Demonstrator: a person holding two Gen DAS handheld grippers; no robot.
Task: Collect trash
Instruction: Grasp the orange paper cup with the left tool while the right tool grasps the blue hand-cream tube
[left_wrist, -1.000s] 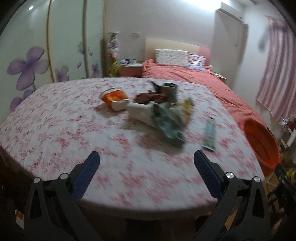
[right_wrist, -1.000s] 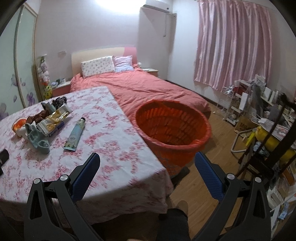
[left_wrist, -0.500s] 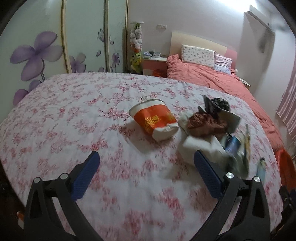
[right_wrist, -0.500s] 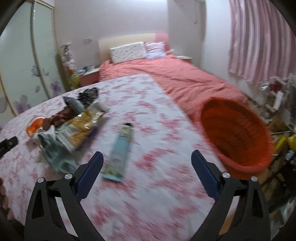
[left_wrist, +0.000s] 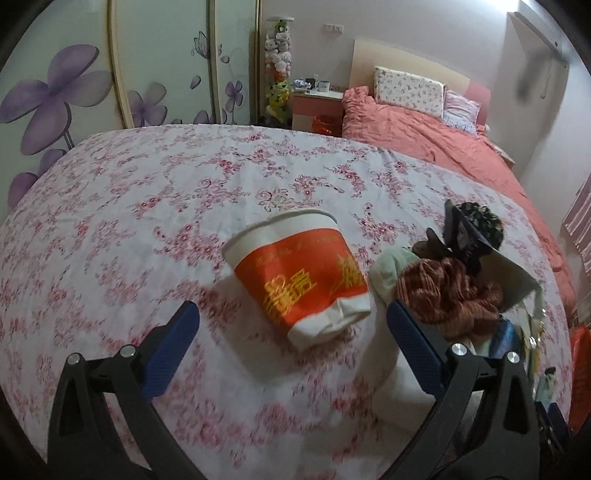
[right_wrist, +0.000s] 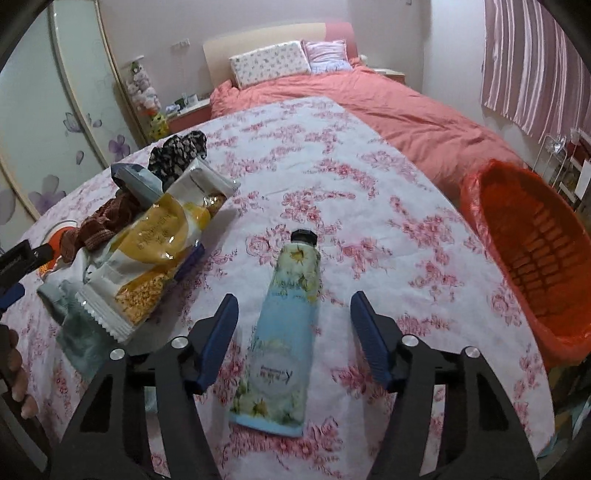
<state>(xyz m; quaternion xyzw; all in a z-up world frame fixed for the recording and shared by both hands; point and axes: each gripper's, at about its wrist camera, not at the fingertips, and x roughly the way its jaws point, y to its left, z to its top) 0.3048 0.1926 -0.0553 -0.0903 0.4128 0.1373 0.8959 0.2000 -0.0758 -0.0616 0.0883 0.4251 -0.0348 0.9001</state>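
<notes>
Right tongs (right_wrist: 293, 332) closing, astride untouched tube (right_wrist: 282, 339), cap pointing away, lengthwise between them.

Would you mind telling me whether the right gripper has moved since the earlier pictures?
Yes. The right gripper has swung away from the orange basket toward the table, now straddling the blue tube, jaws closing, not yet touching it.

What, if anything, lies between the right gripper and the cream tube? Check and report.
Nothing visible. The cream tube lies flat on the floral tablecloth, already between the closing fingers of the right gripper, which do not touch it yet. The snack wrappers sit off to its left.
</notes>
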